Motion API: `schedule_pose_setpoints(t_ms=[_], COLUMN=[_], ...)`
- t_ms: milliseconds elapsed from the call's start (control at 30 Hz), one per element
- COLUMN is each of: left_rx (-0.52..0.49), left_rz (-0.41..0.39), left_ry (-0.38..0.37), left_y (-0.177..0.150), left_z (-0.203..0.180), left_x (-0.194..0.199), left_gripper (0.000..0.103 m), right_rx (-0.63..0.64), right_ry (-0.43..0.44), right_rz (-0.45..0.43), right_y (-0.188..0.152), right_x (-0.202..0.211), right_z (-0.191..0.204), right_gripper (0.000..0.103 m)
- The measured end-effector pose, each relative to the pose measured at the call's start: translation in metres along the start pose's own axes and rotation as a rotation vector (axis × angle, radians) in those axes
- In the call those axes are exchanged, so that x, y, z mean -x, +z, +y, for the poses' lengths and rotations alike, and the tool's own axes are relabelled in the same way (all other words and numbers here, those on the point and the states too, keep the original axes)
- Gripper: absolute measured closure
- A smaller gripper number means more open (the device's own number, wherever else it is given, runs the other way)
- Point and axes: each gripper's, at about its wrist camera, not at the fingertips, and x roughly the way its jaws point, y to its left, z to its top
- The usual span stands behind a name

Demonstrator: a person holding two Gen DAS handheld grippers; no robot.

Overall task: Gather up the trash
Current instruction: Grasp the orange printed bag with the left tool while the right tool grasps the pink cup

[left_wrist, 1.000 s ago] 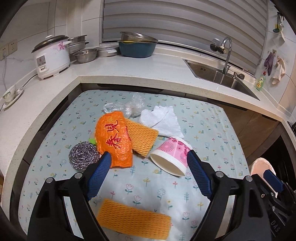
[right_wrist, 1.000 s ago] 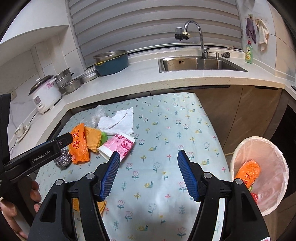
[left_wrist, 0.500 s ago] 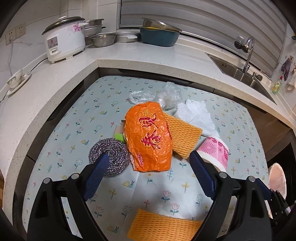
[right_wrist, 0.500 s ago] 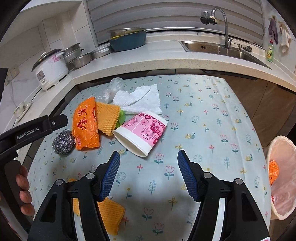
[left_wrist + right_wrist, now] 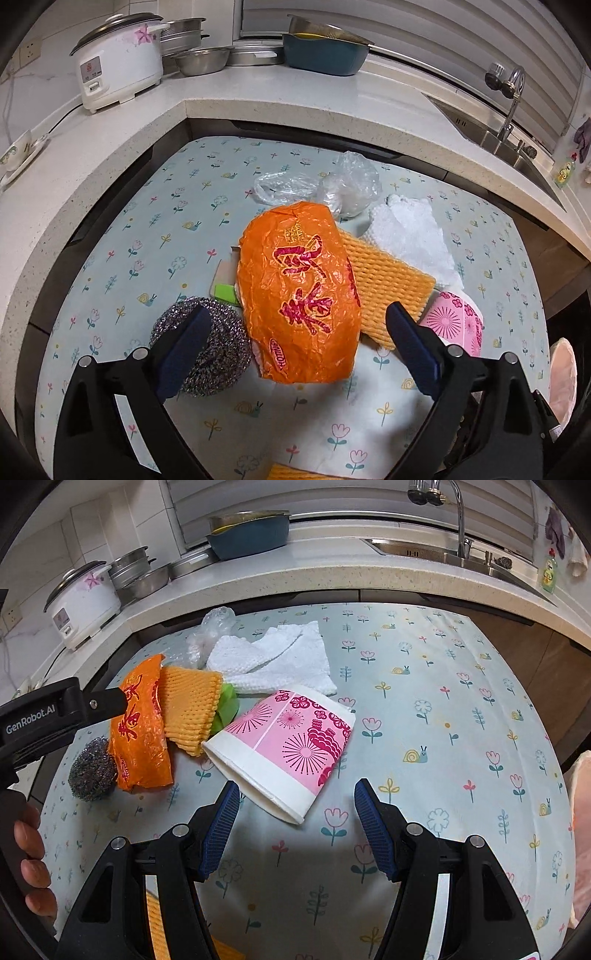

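Trash lies heaped, so I work both sides: left gripper (image 5: 295,336), jaws just widened and empty, straddles the bag (image 5: 299,291); right gripper (image 5: 291,805) gapes before the cup (image 5: 284,746).

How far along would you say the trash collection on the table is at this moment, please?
Early on. Nothing is in hand: the left gripper, whose jaws have just been opening, frames the orange bag, and the open right gripper nears the pink paper cup. Also left on the table: steel scourer, yellow foam net, white paper towel, clear plastic bag. The bin's contents aren't visible.
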Motion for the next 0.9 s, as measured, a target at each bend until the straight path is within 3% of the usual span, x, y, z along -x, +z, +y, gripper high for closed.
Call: schedule_pose_setpoints(t_ms=[133, 200, 267, 333, 400, 433, 467, 733, 900], left_rx=[-0.010, -0.010, -0.017, -0.020, -0.028, -0.034, -0.033, -0.041, -0.068], left_rz=[0.021, 0.028, 0.050, 0.057, 0.043, 0.041, 0.041, -0.015, -0.052], left_ry=[0.022, 0.024, 0.011, 0.006, 0.013, 0.010, 0.003, -0.033, -0.068], left_y=[0.004, 0.004, 0.003, 0.001, 0.000, 0.000, 0.000, 0.000, -0.002], left_z=[-0.005, -0.006, -0.008, -0.009, -0.011, -0.012, -0.012, -0.024, -0.043], left_x=[-0.018, -0.024, -0.030, -0.031, -0.029, -0.027, -0.025, 0.009, 0.038], left_gripper=[0.012, 0.021, 0.043, 0.058, 0.074, 0.092, 0.102, 0.103, 0.103], right_rx=[-0.003, -0.008, -0.014, -0.022, -0.031, -0.036, -0.041, -0.075, -0.087], right_ry=[-0.003, -0.002, 0.003, 0.012, 0.014, 0.015, 0.015, 0.017, 0.013], right_rz=[0.007, 0.013, 0.018, 0.024, 0.022, 0.018, 0.014, -0.059, -0.103], right_y=[0.002, 0.002, 0.003, 0.003, 0.002, 0.002, 0.003, 0.009, 0.011], right_x=[-0.008, -0.011, -0.013, -0.014, -0.014, -0.012, -0.011, 0.023, 0.050], right_z=[-0.002, -0.005, -0.007, -0.009, -0.012, -0.014, -0.015, -0.028, -0.038], right_gripper=[0.047, 0.053, 0.061, 0.076, 0.084, 0.088, 0.090, 0.100, 0.100])
